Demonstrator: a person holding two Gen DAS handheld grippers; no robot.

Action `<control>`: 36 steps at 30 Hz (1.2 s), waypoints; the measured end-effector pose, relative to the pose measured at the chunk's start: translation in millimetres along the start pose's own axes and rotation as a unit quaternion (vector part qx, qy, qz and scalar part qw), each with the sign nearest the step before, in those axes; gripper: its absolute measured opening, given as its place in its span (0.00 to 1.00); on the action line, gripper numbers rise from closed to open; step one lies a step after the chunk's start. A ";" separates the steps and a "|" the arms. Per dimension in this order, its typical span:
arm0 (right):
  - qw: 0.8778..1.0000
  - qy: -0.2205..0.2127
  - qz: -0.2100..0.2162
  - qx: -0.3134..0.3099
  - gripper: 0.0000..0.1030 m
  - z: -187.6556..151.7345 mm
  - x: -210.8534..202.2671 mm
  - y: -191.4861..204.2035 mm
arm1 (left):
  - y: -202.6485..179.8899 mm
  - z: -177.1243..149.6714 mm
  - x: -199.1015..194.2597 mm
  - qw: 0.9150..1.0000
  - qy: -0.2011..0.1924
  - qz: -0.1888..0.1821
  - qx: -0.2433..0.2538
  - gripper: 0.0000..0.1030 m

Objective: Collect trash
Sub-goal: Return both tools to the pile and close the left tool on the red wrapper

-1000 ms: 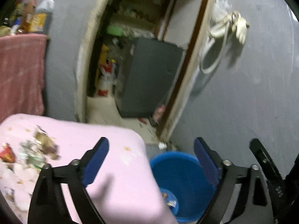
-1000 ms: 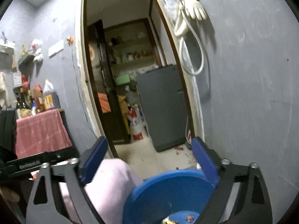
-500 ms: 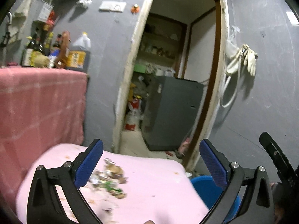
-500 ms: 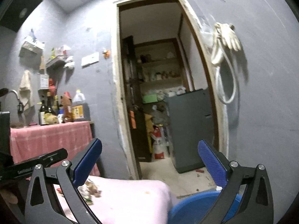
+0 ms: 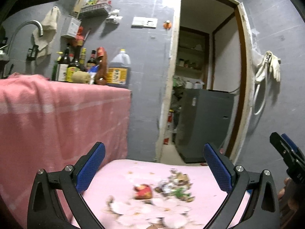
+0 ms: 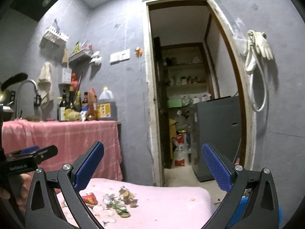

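A heap of trash [image 5: 167, 190] lies on a pink-covered table [image 5: 122, 173]: a red wrapper [image 5: 143, 190], crumpled scraps and pale peels. It also shows in the right wrist view [image 6: 116, 202], with the red wrapper [image 6: 90, 198] at its left. My left gripper [image 5: 152, 168] is open and empty, above the near side of the heap. My right gripper [image 6: 152, 166] is open and empty, above the table to the right of the heap. A sliver of the blue bin [image 6: 240, 211] shows behind the right gripper's right finger.
A counter draped in a pink cloth [image 5: 57, 114] stands at the left with bottles and an oil jug [image 5: 119, 68]. An open doorway [image 5: 202, 87] with a grey cabinet [image 5: 205, 122] is ahead. Gloves and a hose [image 5: 266, 70] hang on the right wall.
Both grippers swung left and tilted up, away from the blue bin. The trash heap has come into the middle of both views. Both stayed open and empty.
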State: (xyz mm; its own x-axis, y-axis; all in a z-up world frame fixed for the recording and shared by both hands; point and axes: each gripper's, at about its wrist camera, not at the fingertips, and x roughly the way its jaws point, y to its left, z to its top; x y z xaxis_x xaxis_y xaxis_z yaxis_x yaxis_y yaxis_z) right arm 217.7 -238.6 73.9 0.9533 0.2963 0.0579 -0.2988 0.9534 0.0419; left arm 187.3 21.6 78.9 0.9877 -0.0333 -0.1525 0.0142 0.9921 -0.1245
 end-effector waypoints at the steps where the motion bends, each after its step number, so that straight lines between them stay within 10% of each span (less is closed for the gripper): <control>1: 1.000 0.002 0.003 -0.001 1.00 -2.4 2.8 3.1 | 6.5 -2.6 0.0 1.000 0.000 0.006 -0.001 0.98; 14: 0.988 0.150 0.047 0.012 1.00 -53.5 54.5 12.0 | 45.4 -46.3 35.0 0.996 0.086 0.007 0.009 0.98; 26: 0.949 0.308 0.066 -0.015 0.94 -100.6 95.3 27.3 | 44.6 -72.6 75.9 0.979 0.201 -0.020 -0.005 0.96; 36: 0.914 0.394 0.090 -0.032 0.74 -127.3 120.7 37.4 | 36.7 -83.9 115.7 0.955 0.289 -0.062 -0.021 0.62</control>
State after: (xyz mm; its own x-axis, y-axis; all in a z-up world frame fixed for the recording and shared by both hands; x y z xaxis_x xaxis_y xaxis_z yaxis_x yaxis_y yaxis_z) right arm 327.0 -159.9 -44.5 0.6319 0.3734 -0.6792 -0.4738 0.8796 0.0427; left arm 289.1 44.0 -25.6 0.7280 -0.2227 -0.6484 0.1061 0.9710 -0.2143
